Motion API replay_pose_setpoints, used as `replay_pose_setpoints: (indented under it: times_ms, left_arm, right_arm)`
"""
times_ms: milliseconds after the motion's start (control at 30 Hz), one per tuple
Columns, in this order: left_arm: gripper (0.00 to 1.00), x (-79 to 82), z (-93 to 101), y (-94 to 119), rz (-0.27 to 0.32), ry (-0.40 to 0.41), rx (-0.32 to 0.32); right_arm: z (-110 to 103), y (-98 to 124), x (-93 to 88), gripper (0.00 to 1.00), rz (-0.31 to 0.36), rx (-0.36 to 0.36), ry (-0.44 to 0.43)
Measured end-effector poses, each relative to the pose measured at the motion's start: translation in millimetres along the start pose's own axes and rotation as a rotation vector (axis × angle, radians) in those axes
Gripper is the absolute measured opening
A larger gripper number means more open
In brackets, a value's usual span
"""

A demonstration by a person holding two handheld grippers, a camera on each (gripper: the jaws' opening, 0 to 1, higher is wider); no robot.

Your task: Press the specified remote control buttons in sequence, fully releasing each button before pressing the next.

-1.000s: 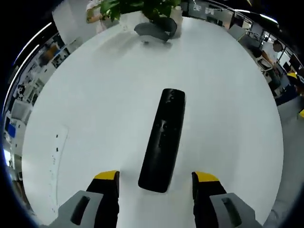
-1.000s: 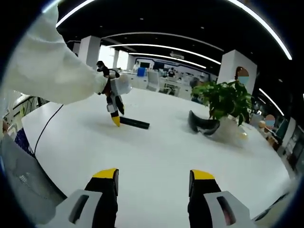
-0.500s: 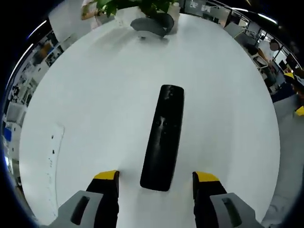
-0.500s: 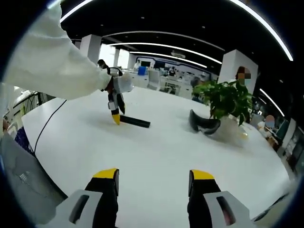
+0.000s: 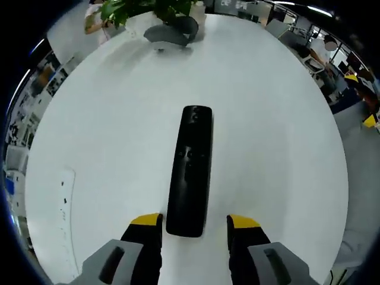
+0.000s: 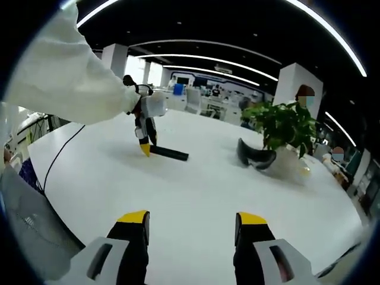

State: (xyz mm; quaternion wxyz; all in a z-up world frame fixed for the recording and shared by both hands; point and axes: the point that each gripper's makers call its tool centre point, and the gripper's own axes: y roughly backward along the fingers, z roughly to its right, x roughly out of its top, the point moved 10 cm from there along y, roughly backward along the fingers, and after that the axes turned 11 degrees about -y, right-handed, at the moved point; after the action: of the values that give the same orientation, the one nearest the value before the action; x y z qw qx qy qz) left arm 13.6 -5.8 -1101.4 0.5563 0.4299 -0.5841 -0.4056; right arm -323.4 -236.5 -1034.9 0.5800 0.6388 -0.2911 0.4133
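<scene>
My left tool (image 5: 193, 222) jaws narrowed, apart, flanking near end of one remote (image 5: 190, 170); buttons indistinct. Right tool (image 6: 192, 219) apart over bench (image 6: 196, 184).

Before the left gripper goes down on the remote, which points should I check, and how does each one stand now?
1. Remote control lies flat on the white table, whole length visible: ok.
2. Left gripper is lined up with the remote's near end, its fingers on either side: ok.
3. Left gripper open, touching no button: ok.
4. Right gripper open, holding nothing, apart from the remote: ok.
5. Which button lies under the fingers: cannot tell, buttons too dark.
6. Potted plant stands away from the remote: ok.
</scene>
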Motion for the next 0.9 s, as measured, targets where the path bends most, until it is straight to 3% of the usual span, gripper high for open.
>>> replay_pose_setpoints:
  times_ms: [367, 600, 900]
  left_arm:
    - [0.24, 3.7, 9.9, 0.0, -0.031, -0.009, 0.004]
    - [0.23, 4.1, 12.6, -0.9, -0.043, 0.005, 0.029]
    - [0.23, 7.5, 24.7, -1.8, -0.075, -0.035, 0.014]
  right_arm:
    - [0.8, 0.4, 0.8, 0.55, 0.008, -0.001, -0.003]
    - [1.3, 1.8, 1.9, 0.55, 0.026, -0.004, -0.007]
    - [2.3, 2.4, 2.7, 0.54, 0.033, -0.008, -0.014]
